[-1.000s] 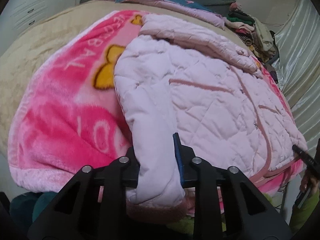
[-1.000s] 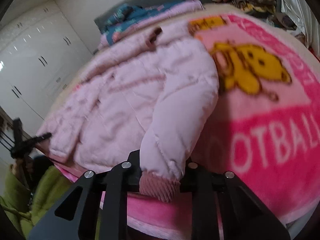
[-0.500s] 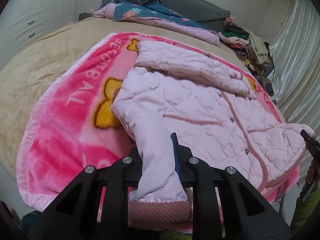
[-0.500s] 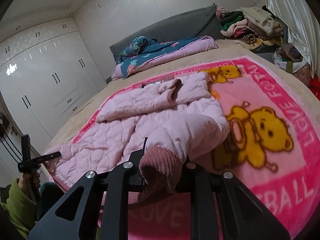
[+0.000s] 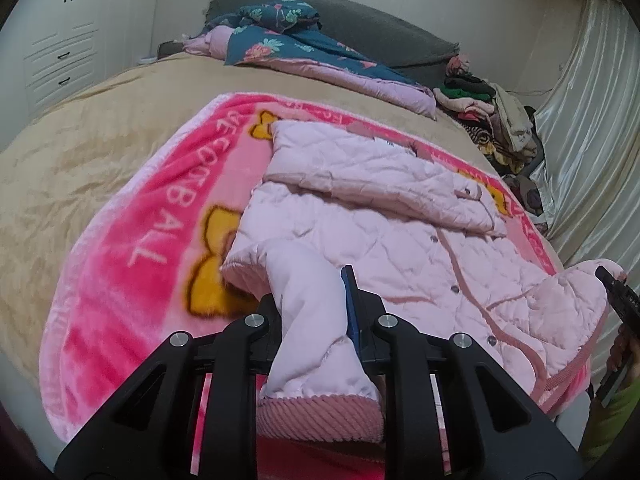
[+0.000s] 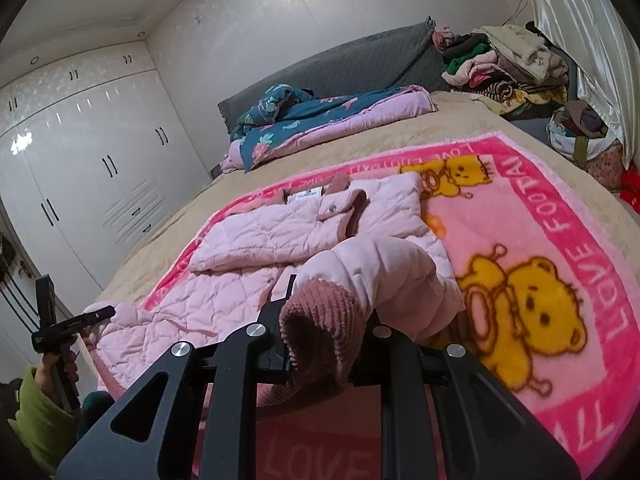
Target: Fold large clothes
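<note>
Quilted pink jacket (image 5: 384, 236): lies front-up on a pink fleece blanket (image 5: 132, 264) spread over a beige bedspread (image 5: 80, 160). Collar end points toward the grey headboard (image 5: 376, 28); hem hangs near the bed's near edge. One panel is folded across the chest.

Left gripper (image 5: 316, 316): jaws closed together on the left sleeve (image 5: 308, 320), just above its ribbed rose cuff (image 5: 320, 416), which hangs below the jaws. A blue pad shows on one finger against the fabric.

Right gripper (image 6: 324, 332): clamped on the right sleeve (image 6: 380, 272) at its ribbed cuff (image 6: 320, 320); the cuff opening faces the camera and the sleeve arches up off the blanket.

Left wrist view only: snap buttons and piping down the jacket front; the lifted right sleeve at the far right edge with the other gripper's black frame beside it; blanket lettering ending in "BALL".

Right wrist view only: white neck label (image 6: 306, 196) inside the collar; teddy-bear print (image 6: 532, 312) and "LOVE FOOTBALL" border text; white wardrobe doors (image 6: 80, 184) with black handles; a hand in a green sleeve (image 6: 40, 412) holding the left gripper at lower left.

Both views: blue floral quilt (image 6: 316, 120) with pink lining at the head of the bed; pile of mixed clothes (image 6: 500, 64) beside the headboard; pale satin curtain (image 5: 588, 128).
</note>
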Demonstrator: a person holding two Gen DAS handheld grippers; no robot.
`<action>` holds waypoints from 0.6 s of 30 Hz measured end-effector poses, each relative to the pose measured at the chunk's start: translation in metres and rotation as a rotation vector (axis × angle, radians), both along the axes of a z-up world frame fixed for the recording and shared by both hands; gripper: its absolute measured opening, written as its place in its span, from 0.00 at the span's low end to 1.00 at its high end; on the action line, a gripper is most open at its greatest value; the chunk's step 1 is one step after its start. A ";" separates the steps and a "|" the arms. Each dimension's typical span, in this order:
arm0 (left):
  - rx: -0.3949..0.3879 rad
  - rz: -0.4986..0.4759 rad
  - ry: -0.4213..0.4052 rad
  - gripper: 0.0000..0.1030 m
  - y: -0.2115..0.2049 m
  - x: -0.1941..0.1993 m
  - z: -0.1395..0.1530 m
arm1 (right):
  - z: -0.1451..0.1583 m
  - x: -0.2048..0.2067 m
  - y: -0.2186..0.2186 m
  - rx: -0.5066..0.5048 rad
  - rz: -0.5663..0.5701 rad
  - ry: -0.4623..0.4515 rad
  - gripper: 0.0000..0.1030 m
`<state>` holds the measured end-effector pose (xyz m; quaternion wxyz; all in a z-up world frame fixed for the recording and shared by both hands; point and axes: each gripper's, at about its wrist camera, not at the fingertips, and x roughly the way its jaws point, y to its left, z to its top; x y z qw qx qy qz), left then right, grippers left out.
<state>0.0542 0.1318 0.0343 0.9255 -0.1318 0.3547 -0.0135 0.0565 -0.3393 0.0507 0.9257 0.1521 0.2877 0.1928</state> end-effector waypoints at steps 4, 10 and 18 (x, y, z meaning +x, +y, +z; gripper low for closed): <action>0.009 -0.005 -0.017 0.13 0.002 0.007 0.010 | 0.011 0.008 0.000 0.004 -0.012 -0.018 0.16; 0.024 -0.014 -0.051 0.13 0.003 0.016 0.031 | 0.030 0.018 0.001 0.006 -0.023 -0.053 0.16; 0.020 -0.013 -0.094 0.13 0.005 0.031 0.054 | 0.052 0.029 0.000 0.006 -0.036 -0.097 0.16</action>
